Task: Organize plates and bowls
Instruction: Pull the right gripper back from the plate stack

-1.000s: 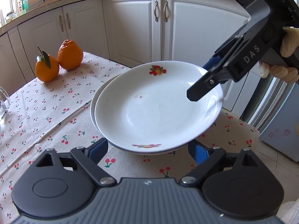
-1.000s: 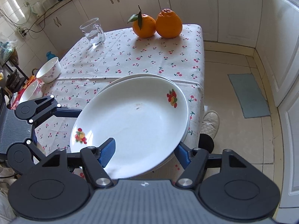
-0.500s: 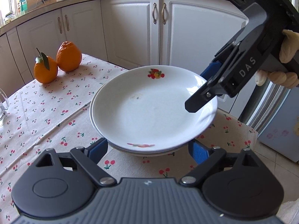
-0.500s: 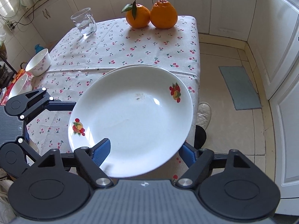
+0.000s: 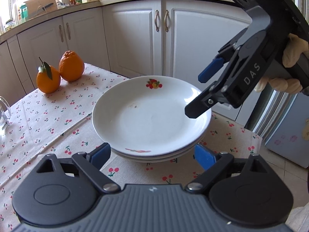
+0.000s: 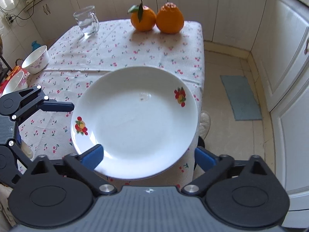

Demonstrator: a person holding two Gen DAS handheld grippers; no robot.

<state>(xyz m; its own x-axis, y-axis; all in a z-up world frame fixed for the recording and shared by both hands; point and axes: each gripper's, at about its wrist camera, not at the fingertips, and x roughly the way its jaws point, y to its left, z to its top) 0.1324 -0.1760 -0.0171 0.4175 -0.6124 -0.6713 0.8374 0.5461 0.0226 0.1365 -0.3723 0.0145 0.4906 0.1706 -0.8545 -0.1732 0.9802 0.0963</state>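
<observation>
Blue pads on the right hand-held gripper [image 6: 148, 154] are spreading apart, letting go of the white plate [image 6: 135, 119], which sits stacked on another. Left hand-held gripper [image 5: 152, 155] waits wide beside it on the cherry-cloth surface [image 5: 48, 119].

A stack of plates [image 6: 135, 119] sits at the near corner of the worktop [image 6: 108, 48], the top plate nested on those beneath. Two oranges [image 6: 156, 19] stand touching at the far edge, with a glass mug [image 6: 87, 22] off to their left. Two bowls [image 6: 35, 59] rest side by side at the worktop's left edge. The left hand-held gripper [image 5: 152, 155] faces the stack's near rim; the right hand-held gripper [image 6: 148, 155], jaws opening, straddles the rim without touching it.
</observation>
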